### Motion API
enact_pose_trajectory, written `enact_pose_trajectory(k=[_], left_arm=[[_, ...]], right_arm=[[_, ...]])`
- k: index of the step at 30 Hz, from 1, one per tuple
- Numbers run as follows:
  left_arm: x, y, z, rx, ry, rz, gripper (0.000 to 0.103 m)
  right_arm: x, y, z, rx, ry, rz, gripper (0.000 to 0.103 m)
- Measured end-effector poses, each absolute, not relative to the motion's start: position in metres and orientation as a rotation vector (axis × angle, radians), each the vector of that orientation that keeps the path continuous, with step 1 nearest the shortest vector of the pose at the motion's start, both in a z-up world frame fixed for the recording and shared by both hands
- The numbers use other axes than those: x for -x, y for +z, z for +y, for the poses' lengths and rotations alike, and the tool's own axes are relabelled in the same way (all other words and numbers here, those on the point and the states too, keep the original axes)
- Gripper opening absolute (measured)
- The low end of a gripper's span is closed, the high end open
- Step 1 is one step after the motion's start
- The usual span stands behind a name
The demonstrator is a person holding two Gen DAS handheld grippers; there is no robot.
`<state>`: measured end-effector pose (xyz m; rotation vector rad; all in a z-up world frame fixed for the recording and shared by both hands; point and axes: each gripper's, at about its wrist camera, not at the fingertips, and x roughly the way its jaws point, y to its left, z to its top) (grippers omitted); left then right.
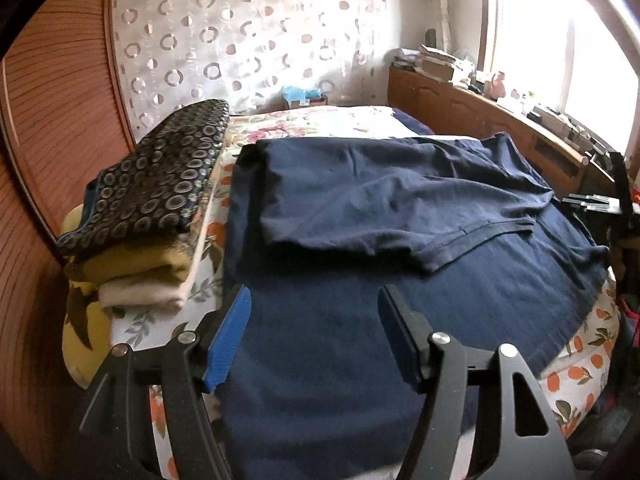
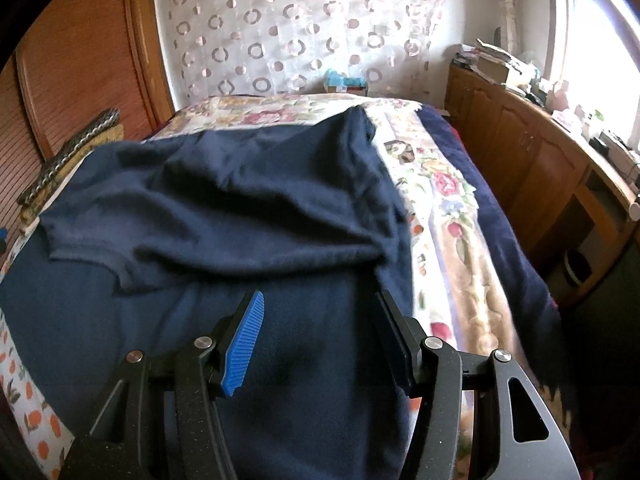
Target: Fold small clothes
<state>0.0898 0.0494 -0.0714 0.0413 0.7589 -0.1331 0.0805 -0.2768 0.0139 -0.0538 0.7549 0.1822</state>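
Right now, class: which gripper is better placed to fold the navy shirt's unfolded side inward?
Probably the right gripper: it hovers open by the navy shirt's unfolded right edge. The left gripper, also open, sits beside the folded pile.

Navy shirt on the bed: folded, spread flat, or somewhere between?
Partly folded. The navy shirt has its far part with both sleeves turned over onto the body, hem lying across it; the near part lies flat. Both grippers are open above it.

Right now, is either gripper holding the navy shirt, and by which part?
Nothing is held: left gripper and right gripper are both open above the navy shirt.
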Motion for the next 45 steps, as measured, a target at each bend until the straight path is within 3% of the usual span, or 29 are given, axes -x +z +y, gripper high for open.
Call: enact_pose_trajectory(k=[7, 13, 16, 18, 30, 32, 35, 36, 37, 45], left_arm=[[-0.117, -0.078, 0.048, -0.050, -0.128, 0.795, 0.067], [-0.140, -0.079, 0.051, -0.042, -0.123, 0.825, 0.067], [-0.151, -0.081, 0.057, -0.025, -0.104, 0.841, 0.067], [-0.158, -0.084, 0.060, -0.009, -0.094, 0.852, 0.067], [-0.184, -0.103, 0.064, 0.004, -0.049, 0.907, 0.067], [-0.185, -0.105, 0.063, -0.003, -0.046, 0.905, 0.060], [-0.184, -0.106, 0.061, -0.010, -0.067, 0.903, 0.035], [-0.183, -0.106, 0.059, -0.013, -0.085, 0.905, 0.018], [-0.183, -0.105, 0.057, -0.019, -0.088, 0.901, 0.008], [-0.145, -0.055, 0.058, -0.005, -0.131, 0.754, 0.006]], right_arm=[[-0.116, 0.010, -0.294, -0.042, 0.177, 0.792, 0.059], [-0.145, -0.003, -0.293, -0.071, 0.136, 0.858, 0.051], [-0.150, -0.006, -0.286, -0.048, 0.133, 0.856, 0.034], [-0.151, -0.004, -0.281, -0.027, 0.146, 0.850, 0.009], [-0.124, 0.030, -0.270, 0.024, 0.183, 0.623, 0.007], [-0.124, 0.031, -0.269, 0.026, 0.195, 0.619, 0.007], [-0.122, 0.029, -0.269, 0.037, 0.196, 0.616, 0.007], [-0.122, 0.027, -0.269, 0.040, 0.194, 0.614, 0.007], [-0.120, 0.027, -0.268, 0.041, 0.192, 0.611, 0.007], [-0.092, 0.051, -0.271, 0.040, 0.211, 0.554, 0.007]])
